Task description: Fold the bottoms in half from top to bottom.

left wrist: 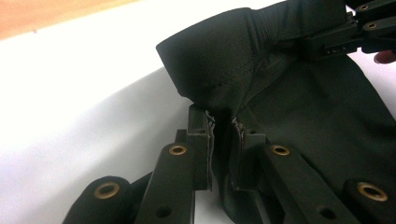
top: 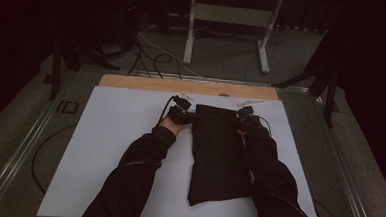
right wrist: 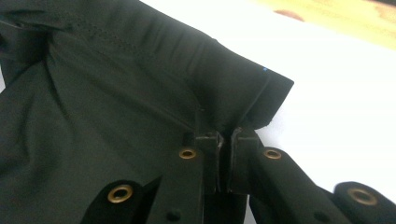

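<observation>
**Both grippers pinch the far corners of a dark garment**

Dim surroundings frame a white worktop with a bare wooden strip along its far edge; beyond it, cables lie on the floor by a metal stand.

Two dark-sleeved forearms come in from the near edge and stretch toward the far edge, hands set apart at the width of the cloth. The left gripper has its jaws pressed together on the far left corner of the black garment, a bunched, stitched fold rising between the pads. The right gripper is likewise clamped on the far right corner, where a hemmed edge folds over the jaw tips.

Folded into a long rectangle, the garment lies right of the worktop's middle, running from near the far edge almost to the near edge; its fabric is matte, finely woven, with soft creases near both gripped corners
</observation>
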Tool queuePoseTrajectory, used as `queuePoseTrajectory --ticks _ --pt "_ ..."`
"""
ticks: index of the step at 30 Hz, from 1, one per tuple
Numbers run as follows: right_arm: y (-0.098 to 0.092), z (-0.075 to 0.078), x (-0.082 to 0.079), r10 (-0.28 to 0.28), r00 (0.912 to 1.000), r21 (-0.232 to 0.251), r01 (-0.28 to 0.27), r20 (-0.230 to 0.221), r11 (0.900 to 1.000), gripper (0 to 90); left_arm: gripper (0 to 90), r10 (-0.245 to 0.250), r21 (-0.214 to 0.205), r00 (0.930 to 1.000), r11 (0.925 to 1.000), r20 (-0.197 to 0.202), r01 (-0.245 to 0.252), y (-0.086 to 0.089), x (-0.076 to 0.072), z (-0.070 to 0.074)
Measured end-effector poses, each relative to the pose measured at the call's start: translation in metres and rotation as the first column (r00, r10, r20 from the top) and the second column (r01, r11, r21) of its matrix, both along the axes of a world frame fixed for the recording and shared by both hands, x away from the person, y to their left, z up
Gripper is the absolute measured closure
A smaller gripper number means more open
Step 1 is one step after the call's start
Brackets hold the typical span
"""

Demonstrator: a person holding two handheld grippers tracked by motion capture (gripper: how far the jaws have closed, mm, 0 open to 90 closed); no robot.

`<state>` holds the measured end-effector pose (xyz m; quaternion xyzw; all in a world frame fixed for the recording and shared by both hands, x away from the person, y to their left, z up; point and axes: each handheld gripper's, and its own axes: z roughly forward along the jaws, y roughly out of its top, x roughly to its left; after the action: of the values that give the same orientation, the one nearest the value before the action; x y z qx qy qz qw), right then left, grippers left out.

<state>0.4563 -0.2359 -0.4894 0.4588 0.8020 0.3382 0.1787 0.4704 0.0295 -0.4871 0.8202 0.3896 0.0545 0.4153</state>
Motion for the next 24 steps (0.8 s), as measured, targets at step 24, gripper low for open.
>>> queuePoseTrajectory --ticks 24 --pt "-0.014 0.06 -0.011 0.017 0.9923 0.035 -0.021 0.122 0.9992 86.0 80.4 -0.043 -0.065 0.9951 0.9967 0.089 0.049 0.001 -0.007 0.056"
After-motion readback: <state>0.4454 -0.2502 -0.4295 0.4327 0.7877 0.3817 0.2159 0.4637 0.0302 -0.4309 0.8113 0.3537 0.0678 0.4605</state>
